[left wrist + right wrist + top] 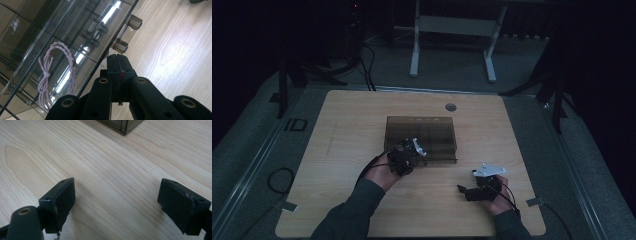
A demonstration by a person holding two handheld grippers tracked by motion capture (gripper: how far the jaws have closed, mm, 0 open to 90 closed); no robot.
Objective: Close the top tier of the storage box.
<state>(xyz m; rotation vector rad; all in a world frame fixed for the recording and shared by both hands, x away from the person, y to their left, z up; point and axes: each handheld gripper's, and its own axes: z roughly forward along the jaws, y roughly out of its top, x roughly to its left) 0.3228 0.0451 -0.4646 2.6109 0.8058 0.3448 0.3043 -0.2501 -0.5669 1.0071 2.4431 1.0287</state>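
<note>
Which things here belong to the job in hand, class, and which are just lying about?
In the job:
clear box, closed, with latches
left gripper, shut, at the box's front edge
coiled pink cord inside the box

Just about:
right gripper, open over bare table
white desk frame beyond the table

Pretty dim room: grey carpet floor surrounds the light wooden table, a white desk frame behind it, maybe black stands beside it.
</note>
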